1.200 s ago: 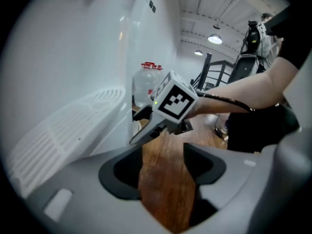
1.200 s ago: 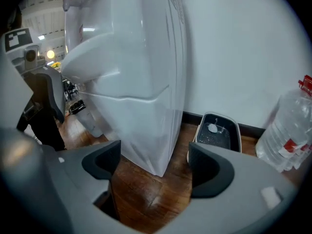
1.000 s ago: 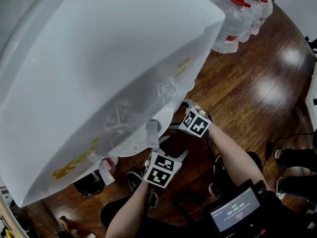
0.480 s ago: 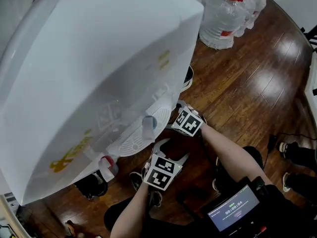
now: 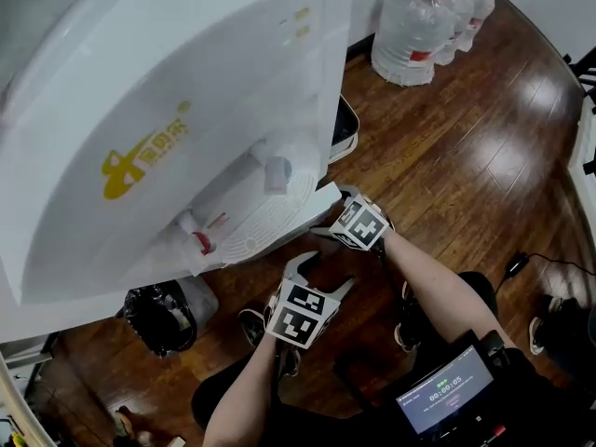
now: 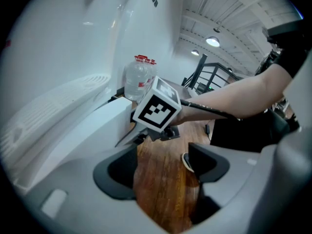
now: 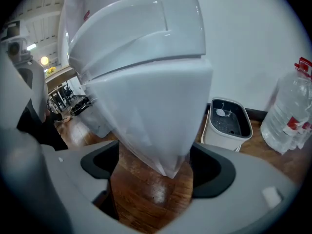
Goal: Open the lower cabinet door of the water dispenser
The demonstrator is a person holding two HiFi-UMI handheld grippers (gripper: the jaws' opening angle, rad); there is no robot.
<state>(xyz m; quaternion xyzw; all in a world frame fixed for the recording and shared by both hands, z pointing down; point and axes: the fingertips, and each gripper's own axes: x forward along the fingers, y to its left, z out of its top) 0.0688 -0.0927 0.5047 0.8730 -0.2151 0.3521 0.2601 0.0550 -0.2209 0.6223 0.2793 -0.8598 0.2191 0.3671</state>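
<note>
Tall white plastic water dispenser (image 5: 186,110) stands on the dark wooden plank floor (image 5: 466,175). Its lower cabinet door (image 7: 151,116), a plain white panel under the ribbed drip tray (image 5: 265,222), shows no gap at its edges; I judge it shut, so the opening is not yet begun.

Right gripper (image 5: 328,214) sits just beside the cabinet's front corner. In the right gripper view the panel's bottom corner stands between the jaws of this gripper (image 7: 153,172), but the pads are clear of it. The jaws have just been closing a little and are wide apart.

Left gripper (image 5: 321,273) hangs near the right one, lower and further from the cabinet. Its jaws have just been opening; they stand at full spread with only floor between them (image 6: 163,167).

Change over the last second: the head view has swung, so the dispenser's front and yellow logo now show, and both grippers have edged along under the tray.

Meaning: approach phase, no grip made. The door's edge or handle needs locating next.

Further off: clear water bottles with red caps (image 5: 419,26) and a small white bin (image 7: 226,123) by the wall.
</note>
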